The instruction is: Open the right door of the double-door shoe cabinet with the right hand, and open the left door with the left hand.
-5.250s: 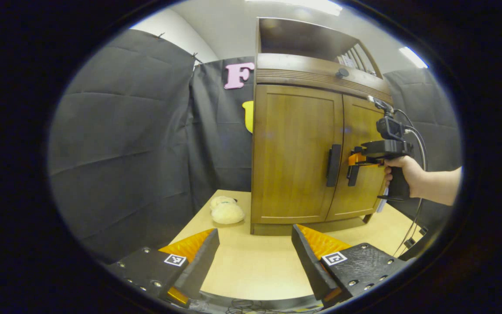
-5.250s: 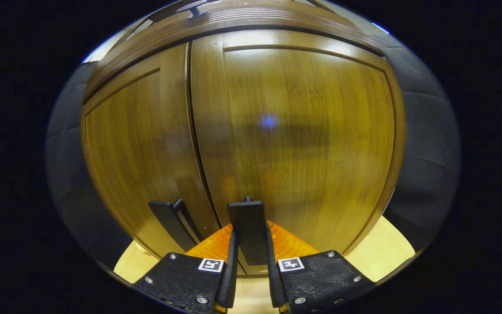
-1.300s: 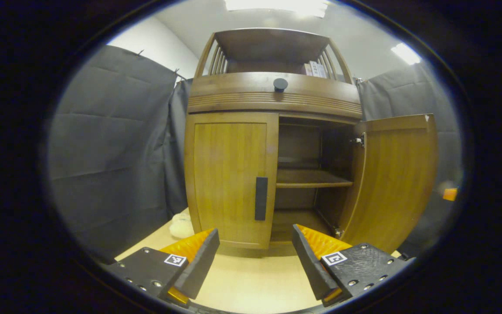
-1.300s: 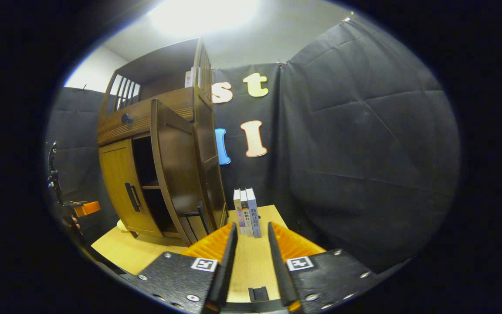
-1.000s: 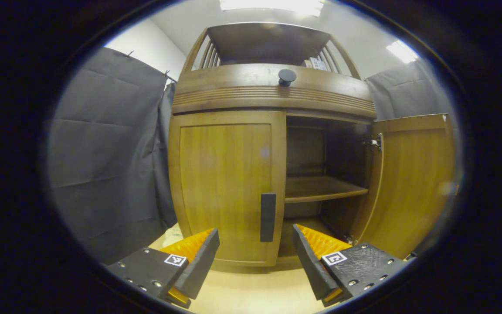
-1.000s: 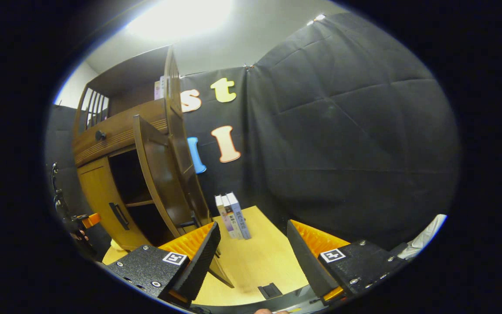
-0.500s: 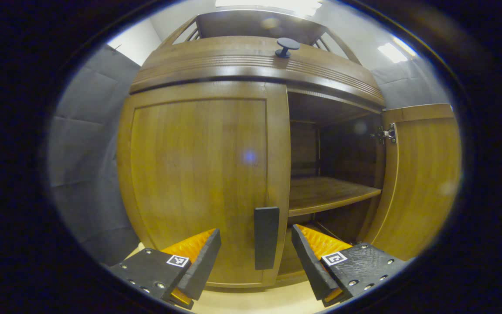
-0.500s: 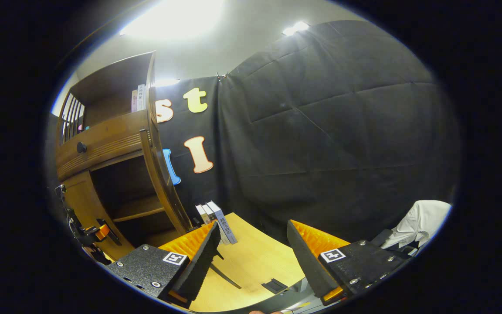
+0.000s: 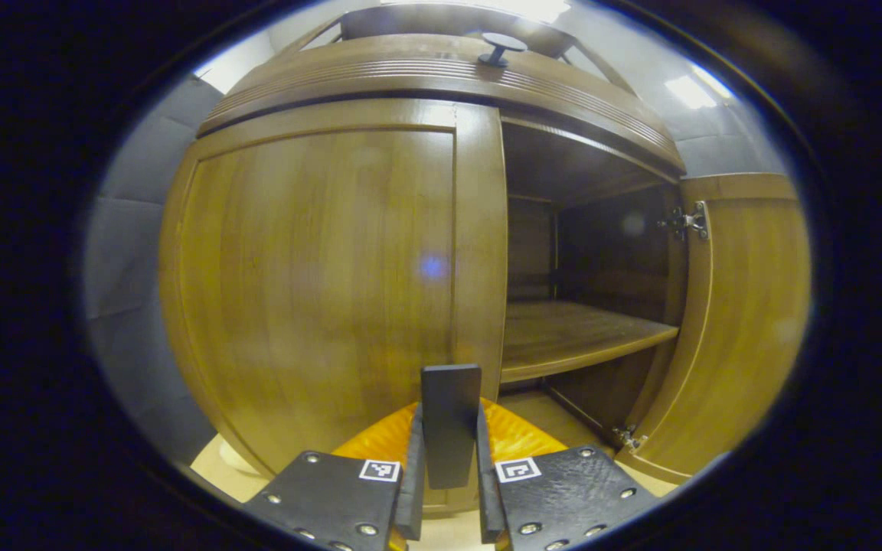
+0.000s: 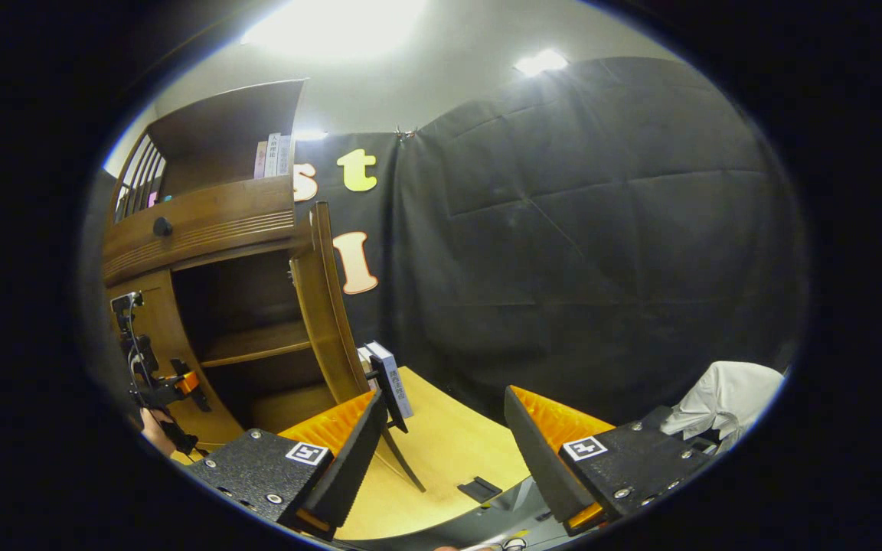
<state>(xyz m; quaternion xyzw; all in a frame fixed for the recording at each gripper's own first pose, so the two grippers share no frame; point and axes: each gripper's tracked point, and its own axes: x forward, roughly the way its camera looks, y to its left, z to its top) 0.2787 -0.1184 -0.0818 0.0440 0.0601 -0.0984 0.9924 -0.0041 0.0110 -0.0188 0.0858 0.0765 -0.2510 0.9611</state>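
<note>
Left gripper view: left gripper (image 9: 447, 490) has just closed, pinching the left door (image 9: 318, 283) handle (image 9: 450, 425) | right door (image 9: 739, 321) already swung wide beside it | right gripper (image 10: 441, 444) spread, clear | next: pull, I'd judge.

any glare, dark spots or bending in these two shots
Left gripper view: a small bluish flare spot sits on the closed left door, the cabinet's lines bow strongly from the fisheye, and the open compartment above the shelf is in deep shadow. Right gripper view: the ceiling light blows out to white, the cabinet interior is dim, and the open right door curves.
</note>
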